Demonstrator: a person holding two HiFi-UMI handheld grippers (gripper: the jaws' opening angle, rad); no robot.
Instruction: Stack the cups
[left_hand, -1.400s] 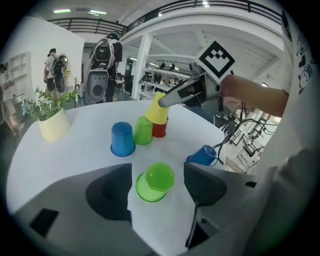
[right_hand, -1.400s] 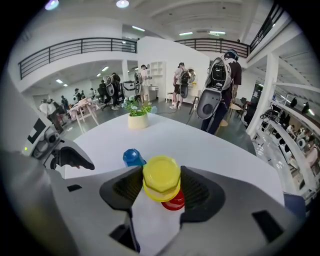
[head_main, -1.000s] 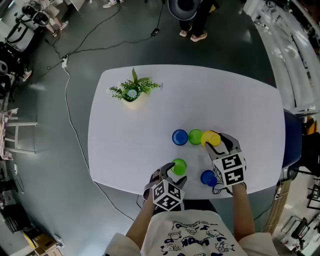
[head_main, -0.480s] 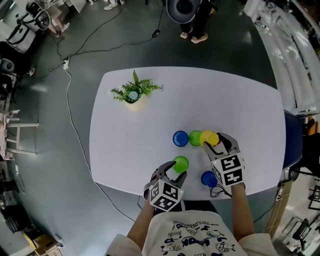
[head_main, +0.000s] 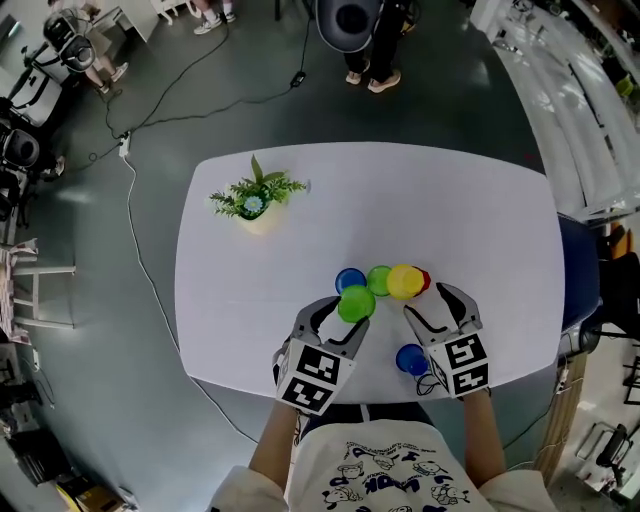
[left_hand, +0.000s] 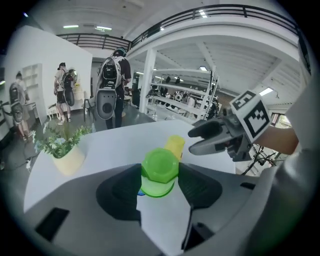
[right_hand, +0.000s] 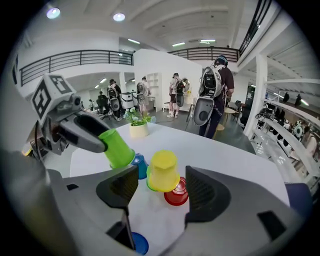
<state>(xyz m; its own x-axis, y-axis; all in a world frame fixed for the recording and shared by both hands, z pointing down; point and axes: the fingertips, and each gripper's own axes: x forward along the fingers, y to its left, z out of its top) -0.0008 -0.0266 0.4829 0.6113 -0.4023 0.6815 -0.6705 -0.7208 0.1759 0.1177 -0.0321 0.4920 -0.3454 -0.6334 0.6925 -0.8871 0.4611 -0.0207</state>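
Left gripper (left_hand: 159, 186) jaws just closed, clamped on upturned green cup (left_hand: 160, 167), held tilted above white table (head_main: 450, 220). Right gripper (right_hand: 161, 192) jaws just opened wide, yellow cup (right_hand: 163, 170) between them untouched, standing against second green cup (head_main: 378, 280), red cup (right_hand: 176, 194) right, blue cup (head_main: 350, 280) left. Another blue cup (head_main: 411, 358) at near edge, beside right gripper

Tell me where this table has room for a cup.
Bare: the far strip of the table, from the plant to the right edge, and the left side between the plant and the near edge. Crowded: the middle front, a row from the blue cup to the red cup, and a second blue cup nearer the edge.
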